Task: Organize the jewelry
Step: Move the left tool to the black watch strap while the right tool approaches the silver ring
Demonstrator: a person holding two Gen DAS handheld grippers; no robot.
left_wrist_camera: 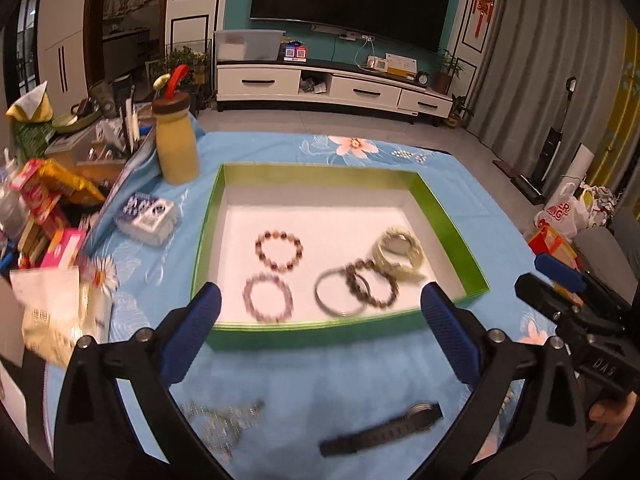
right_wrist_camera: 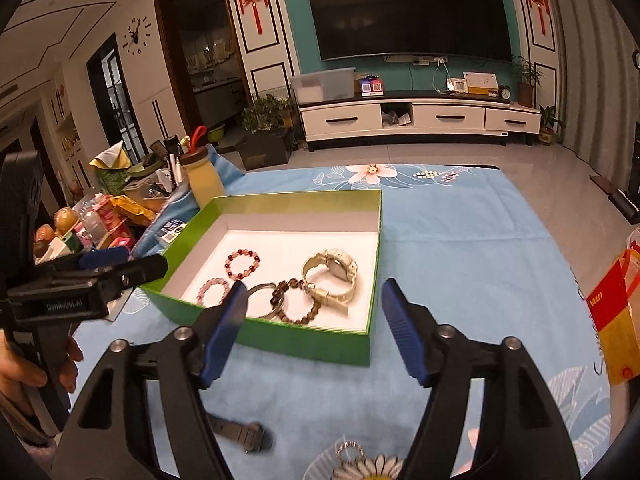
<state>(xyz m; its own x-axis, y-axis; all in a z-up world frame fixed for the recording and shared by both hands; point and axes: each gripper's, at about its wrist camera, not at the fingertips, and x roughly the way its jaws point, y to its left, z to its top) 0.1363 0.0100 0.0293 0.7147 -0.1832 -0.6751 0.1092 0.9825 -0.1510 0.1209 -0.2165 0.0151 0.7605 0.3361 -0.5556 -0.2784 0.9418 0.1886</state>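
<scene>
A green box (left_wrist_camera: 448, 216) (right_wrist_camera: 280, 338) with a white floor sits on the blue floral cloth. Inside lie two pink and red bead bracelets (left_wrist_camera: 279, 251) (right_wrist_camera: 242, 264), a silver bangle (left_wrist_camera: 340, 296), a brown bead bracelet (right_wrist_camera: 294, 302) and a cream watch (left_wrist_camera: 398, 250) (right_wrist_camera: 336, 276). On the cloth in front lie a black watch (left_wrist_camera: 384, 428) (right_wrist_camera: 240, 434) and a sparkly silver chain (left_wrist_camera: 218, 420). My left gripper (left_wrist_camera: 320, 320) is open and empty over the box's near edge. My right gripper (right_wrist_camera: 316, 324) is open and empty, near the box's near right corner.
A yellow bottle (left_wrist_camera: 176, 144) and a wrapped white pack (left_wrist_camera: 146, 216) stand left of the box. Cluttered boxes and bags (left_wrist_camera: 44, 208) fill the table's left side. A red and yellow bag (right_wrist_camera: 616, 312) lies at the right edge. A small ring (right_wrist_camera: 348, 450) lies near the front.
</scene>
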